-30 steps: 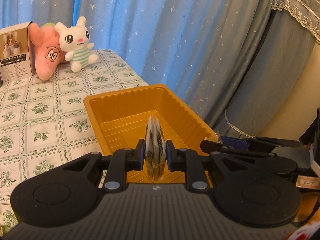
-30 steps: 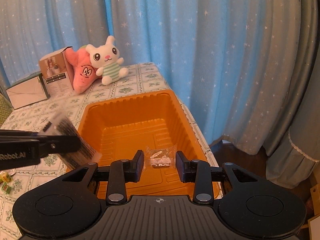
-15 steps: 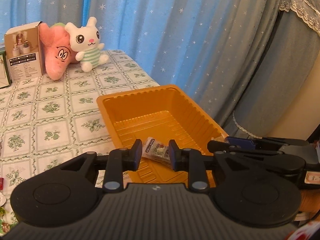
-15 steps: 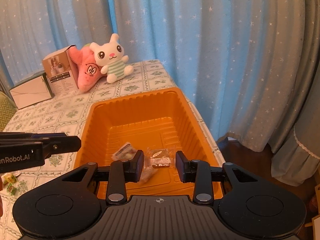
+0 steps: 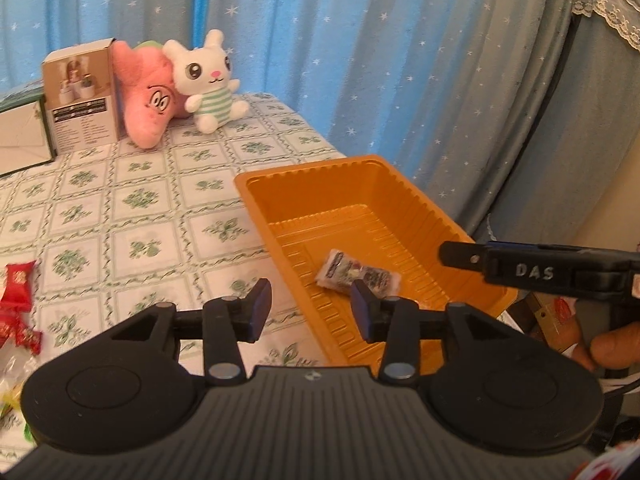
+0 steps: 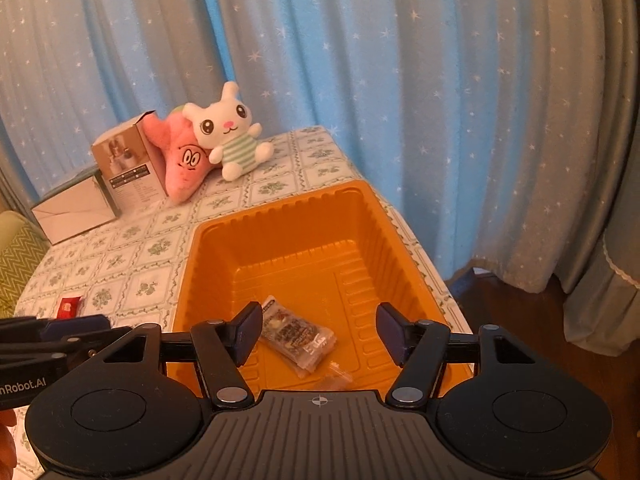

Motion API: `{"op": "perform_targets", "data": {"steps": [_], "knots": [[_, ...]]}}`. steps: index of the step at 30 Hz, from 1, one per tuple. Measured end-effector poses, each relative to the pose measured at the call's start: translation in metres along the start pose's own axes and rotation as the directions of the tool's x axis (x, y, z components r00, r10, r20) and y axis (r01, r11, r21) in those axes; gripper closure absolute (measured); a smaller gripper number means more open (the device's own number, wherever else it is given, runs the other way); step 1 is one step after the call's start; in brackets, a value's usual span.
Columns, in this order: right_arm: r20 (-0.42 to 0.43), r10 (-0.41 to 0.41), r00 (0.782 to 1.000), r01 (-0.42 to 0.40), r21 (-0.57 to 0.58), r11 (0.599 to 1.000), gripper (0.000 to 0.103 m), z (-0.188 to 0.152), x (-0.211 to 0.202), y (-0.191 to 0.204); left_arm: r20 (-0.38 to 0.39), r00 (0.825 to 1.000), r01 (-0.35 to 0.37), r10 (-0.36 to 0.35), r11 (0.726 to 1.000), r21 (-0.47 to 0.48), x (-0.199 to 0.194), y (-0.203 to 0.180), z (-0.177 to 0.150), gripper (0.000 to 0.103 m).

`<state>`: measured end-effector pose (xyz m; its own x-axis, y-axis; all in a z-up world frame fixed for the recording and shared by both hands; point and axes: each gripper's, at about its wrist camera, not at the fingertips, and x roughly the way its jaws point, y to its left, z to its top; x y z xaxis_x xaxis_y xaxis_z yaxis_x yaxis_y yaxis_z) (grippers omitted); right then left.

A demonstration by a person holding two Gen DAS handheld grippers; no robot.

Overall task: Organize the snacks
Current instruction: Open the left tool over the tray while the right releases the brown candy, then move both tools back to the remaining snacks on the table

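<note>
The orange tray (image 5: pixel 304 168) stands on the tablecloth near the table's right edge. A dark printed snack packet (image 5: pixel 352 274) lies flat on its floor. My left gripper (image 5: pixel 310 310) hovers over the tray's near left rim, jaws opening, nothing between them. In the right wrist view the same packet (image 6: pixel 296 336) lies in the orange tray (image 6: pixel 280 208), and a small clear packet (image 6: pixel 336 376) rests just in front of it. My right gripper (image 6: pixel 320 332) is above both, jaws opening wide and touching neither. Red-wrapped snacks (image 5: pixel 18 284) lie on the cloth at the left.
A white plush bunny (image 5: pixel 208 80), a pink plush carrot (image 5: pixel 148 100) and a brown carton (image 5: pixel 80 96) stand at the back of the table. Blue starred curtains hang close behind. My right gripper's finger (image 5: pixel 452 256) reaches over the tray's right rim.
The left gripper let go of the dark packet, which fell flat into the tray, and drew back to the left. The right gripper opened and the small clear packet dropped to the tray floor.
</note>
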<state>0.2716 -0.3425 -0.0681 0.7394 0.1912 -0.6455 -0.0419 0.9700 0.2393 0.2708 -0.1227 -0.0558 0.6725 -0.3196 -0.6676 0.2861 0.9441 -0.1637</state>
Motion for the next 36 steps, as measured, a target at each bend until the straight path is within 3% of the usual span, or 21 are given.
{"op": "perform_targets", "data": {"steps": [20, 36], "knots": [[0.000, 0.066, 0.998, -0.066, -0.073, 0.995, 0.040, -0.038, -0.061, 0.075, -0.009, 0.984, -0.178, 0.178, 0.981, -0.071, -0.092, 0.040, -0.055, 0.050], [-0.062, 0.158, 0.986, -0.166, -0.183, 0.969, 0.040, -0.078, -0.074, 0.157, -0.020, 0.946, -0.323, 0.324, 0.932, -0.168, -0.168, 0.113, -0.101, 0.047]]}}
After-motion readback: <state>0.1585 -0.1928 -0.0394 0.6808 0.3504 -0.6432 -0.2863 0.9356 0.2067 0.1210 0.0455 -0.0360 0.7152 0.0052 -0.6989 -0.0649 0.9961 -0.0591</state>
